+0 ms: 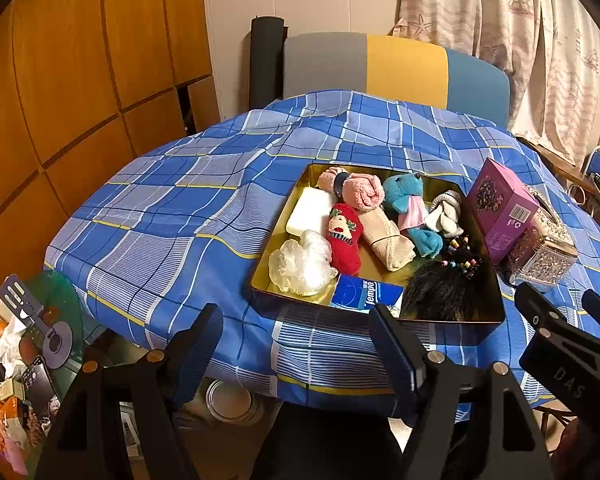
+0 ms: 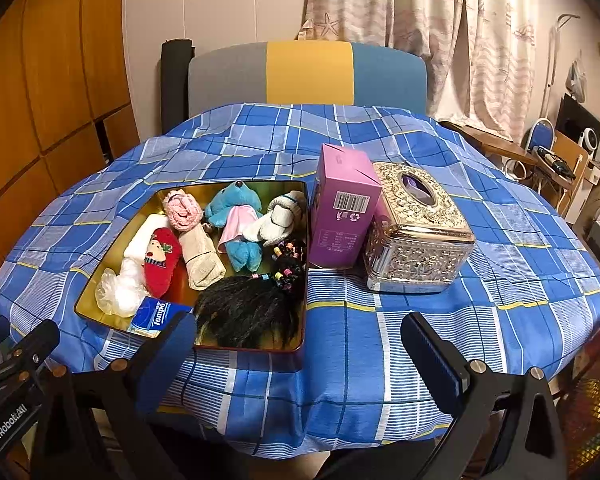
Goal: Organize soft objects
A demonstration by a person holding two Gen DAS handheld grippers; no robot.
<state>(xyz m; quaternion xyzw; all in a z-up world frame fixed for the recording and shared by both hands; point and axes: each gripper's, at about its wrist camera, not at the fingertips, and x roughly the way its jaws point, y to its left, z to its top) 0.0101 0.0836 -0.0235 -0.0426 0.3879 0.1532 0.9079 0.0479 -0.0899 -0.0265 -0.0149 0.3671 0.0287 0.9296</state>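
Note:
A gold tin tray (image 1: pixel 284 224) (image 2: pixel 112 258) sits on the blue plaid tablecloth and holds the soft things: a red Christmas sock (image 1: pixel 344 240) (image 2: pixel 161 260), a rolled pink towel (image 1: pixel 366 190) (image 2: pixel 184 209), a blue plush toy (image 1: pixel 406 200) (image 2: pixel 236 216), a white rope toy (image 1: pixel 444 212) (image 2: pixel 278 216), a beige cloth roll (image 1: pixel 388 240) (image 2: pixel 200 258), a crumpled clear plastic bag (image 1: pixel 300 262) (image 2: pixel 116 290), a white block (image 1: pixel 310 212), black hair with beads (image 1: pixel 444 288) (image 2: pixel 244 308) and a blue Tempo tissue pack (image 1: pixel 366 294) (image 2: pixel 156 316). My left gripper (image 1: pixel 296 340) is open before the tray's near edge. My right gripper (image 2: pixel 300 346) is open at the tray's near right corner.
A purple carton (image 1: pixel 500 208) (image 2: pixel 342 216) and an ornate silver tissue box (image 1: pixel 544 248) (image 2: pixel 416 232) stand right of the tray. A grey, yellow and blue chair back (image 1: pixel 396 72) (image 2: pixel 308 74) rises behind the table. A cluttered shelf (image 1: pixel 16 360) lies low on the left.

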